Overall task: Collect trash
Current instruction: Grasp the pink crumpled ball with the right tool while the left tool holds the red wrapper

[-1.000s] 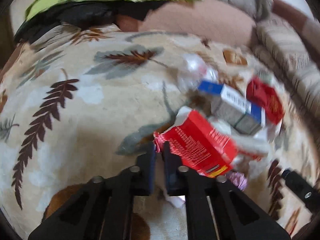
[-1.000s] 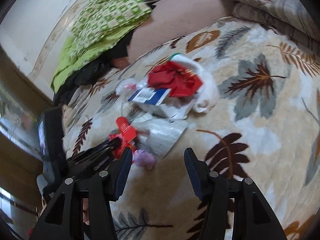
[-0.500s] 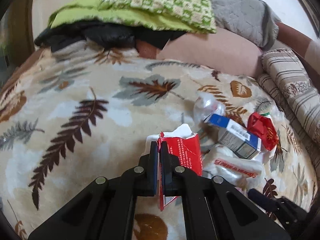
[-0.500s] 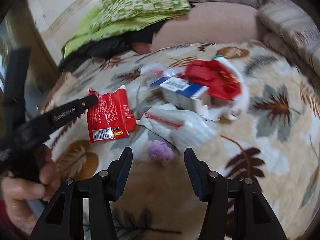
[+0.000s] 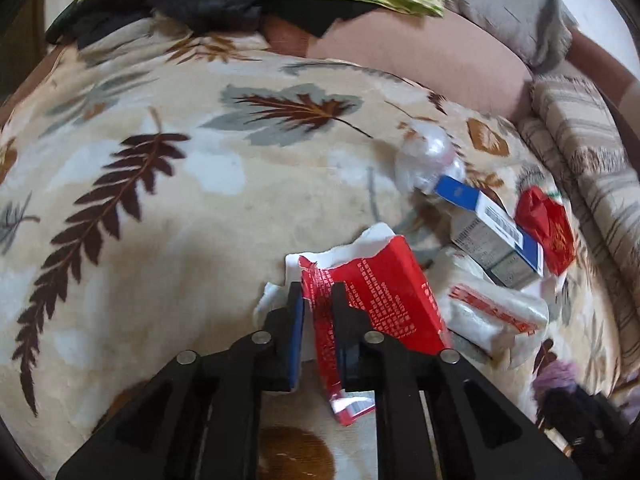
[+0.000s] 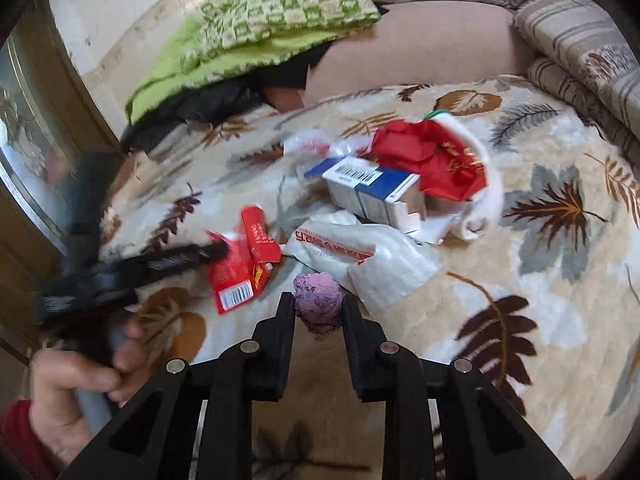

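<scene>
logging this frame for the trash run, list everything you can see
red wrapper: 1, red and white, torn, between the left gripper's fingers
purple wad: 1, purple, crumpled, between the right gripper's fingers
box: 1, blue, white and grey with barcode, mid pile
red bag: 1, red with gold print, right of the box
white pouch: 1, white with red print, in front of the box
clear plastic: 1, see-through, crumpled, behind the box
blanket: 1, cream with leaf print, under everything
green cloth: 1, green check, at the back
left gripper: 1, black, shut on the wrapper
right gripper: 1, black, around the wad, contact unclear
hand: 1, bare, holding the left gripper's handle
</scene>
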Tool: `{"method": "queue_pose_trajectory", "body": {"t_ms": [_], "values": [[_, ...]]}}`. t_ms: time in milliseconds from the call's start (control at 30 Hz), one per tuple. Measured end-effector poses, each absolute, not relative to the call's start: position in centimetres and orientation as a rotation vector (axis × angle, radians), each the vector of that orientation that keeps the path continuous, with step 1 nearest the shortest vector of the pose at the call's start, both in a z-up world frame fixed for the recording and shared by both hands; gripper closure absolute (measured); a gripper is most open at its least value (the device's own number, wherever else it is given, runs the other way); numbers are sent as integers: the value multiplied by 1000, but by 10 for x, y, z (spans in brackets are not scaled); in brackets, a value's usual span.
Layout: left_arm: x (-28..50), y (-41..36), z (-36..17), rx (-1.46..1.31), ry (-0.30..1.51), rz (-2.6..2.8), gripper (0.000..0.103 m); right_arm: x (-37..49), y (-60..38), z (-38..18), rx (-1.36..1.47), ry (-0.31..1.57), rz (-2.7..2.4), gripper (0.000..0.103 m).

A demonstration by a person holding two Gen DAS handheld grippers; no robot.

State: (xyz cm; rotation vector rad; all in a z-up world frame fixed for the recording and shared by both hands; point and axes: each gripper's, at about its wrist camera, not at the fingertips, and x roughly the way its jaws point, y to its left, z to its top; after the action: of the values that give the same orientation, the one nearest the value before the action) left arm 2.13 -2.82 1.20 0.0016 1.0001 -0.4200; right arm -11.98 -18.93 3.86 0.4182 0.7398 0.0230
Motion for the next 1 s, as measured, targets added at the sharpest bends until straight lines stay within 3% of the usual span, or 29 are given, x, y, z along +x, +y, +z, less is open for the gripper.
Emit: {"method": "queue_pose_trajectory", "body": {"t_ms": [67,467,1000], "values": [[17,-33,15,22,976,-420,102,-127,-192,44,416,715,19,78],[-54,-47,84,50,631,-485,102,-150,-226,62,429,629,-171,78],[-89,-97,68,295,596,-525,102,-175,-288,47,516,678,-355,78]]}}
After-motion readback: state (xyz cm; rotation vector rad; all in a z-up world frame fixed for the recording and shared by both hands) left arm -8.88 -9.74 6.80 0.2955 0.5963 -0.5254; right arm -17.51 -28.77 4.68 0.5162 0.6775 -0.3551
